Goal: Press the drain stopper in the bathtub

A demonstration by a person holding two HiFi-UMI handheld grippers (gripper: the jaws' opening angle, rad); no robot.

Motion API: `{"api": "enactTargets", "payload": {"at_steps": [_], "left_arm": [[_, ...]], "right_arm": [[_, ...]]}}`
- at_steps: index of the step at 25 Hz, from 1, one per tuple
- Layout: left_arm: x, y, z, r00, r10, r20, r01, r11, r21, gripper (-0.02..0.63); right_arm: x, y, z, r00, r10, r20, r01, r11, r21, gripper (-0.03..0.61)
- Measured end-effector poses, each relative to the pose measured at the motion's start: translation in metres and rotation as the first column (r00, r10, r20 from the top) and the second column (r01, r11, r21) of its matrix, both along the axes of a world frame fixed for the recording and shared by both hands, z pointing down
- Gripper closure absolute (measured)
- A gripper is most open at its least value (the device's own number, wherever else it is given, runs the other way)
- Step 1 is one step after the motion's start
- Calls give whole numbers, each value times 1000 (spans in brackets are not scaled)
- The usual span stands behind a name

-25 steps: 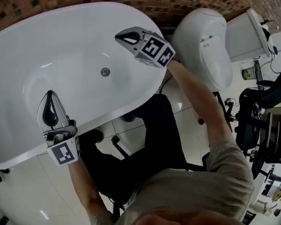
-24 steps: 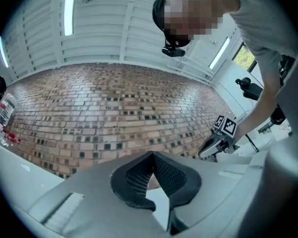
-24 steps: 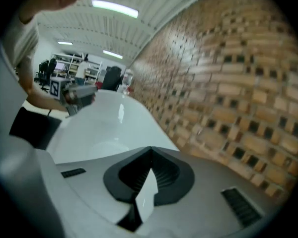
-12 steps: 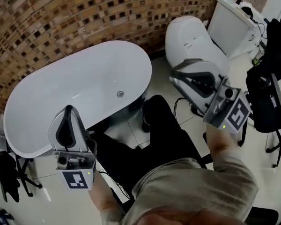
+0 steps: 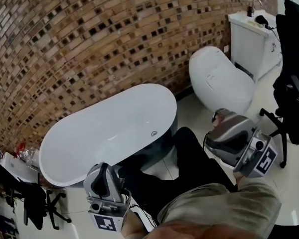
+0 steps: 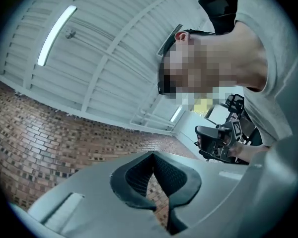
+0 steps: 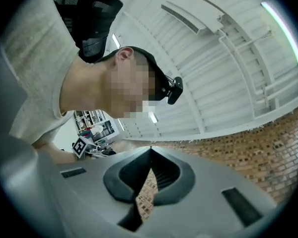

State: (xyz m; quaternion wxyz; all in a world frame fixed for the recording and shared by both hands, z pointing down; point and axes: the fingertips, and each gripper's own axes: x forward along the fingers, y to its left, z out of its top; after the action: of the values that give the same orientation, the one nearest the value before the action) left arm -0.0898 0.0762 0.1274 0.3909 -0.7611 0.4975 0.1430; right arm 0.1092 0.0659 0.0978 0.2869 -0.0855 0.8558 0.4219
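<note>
Bathtub centre-left of frame, along the brick wall. Drain stopper on the tub floor, near its right end. Left gripper bottom left, right gripper lower right, both well apart from the tub. Fingers on each pressed together, holding nothing.

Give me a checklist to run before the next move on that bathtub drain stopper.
1. Drain stopper in sight on the bathtub floor, uncovered: ok.
2. Left tongs free: ok, shut tip to tip on nothing.
3. Right tongs free: ok, shut on nothing.
4. Tongs aimed at the stopper: not ok; both gripper views look at the ceiling and brick wall, and the head view shows both tongs outside the bathtub.
5. Stopper up or pressed down: cannot tell, too small.
</note>
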Motion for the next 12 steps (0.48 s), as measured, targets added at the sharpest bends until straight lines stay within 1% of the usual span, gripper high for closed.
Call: {"api": "enactTargets", "payload": {"at_steps": [3,6,12], "left_arm": [[13,0,-2,999,41,10,-41,999,-2,621],[21,0,0,998,43,35,-43,999,-3,621],[27,3,5,997,57,47,-56,998,-5,621]], "right_arm": [[-1,-7,4,1000,-1,-20,1,1000,7,578],[-5,-11,8,1000,-4,-26,4,1000,10,578],[-10,-9,13,999,-4,-35,5,1000,29,577]]}}
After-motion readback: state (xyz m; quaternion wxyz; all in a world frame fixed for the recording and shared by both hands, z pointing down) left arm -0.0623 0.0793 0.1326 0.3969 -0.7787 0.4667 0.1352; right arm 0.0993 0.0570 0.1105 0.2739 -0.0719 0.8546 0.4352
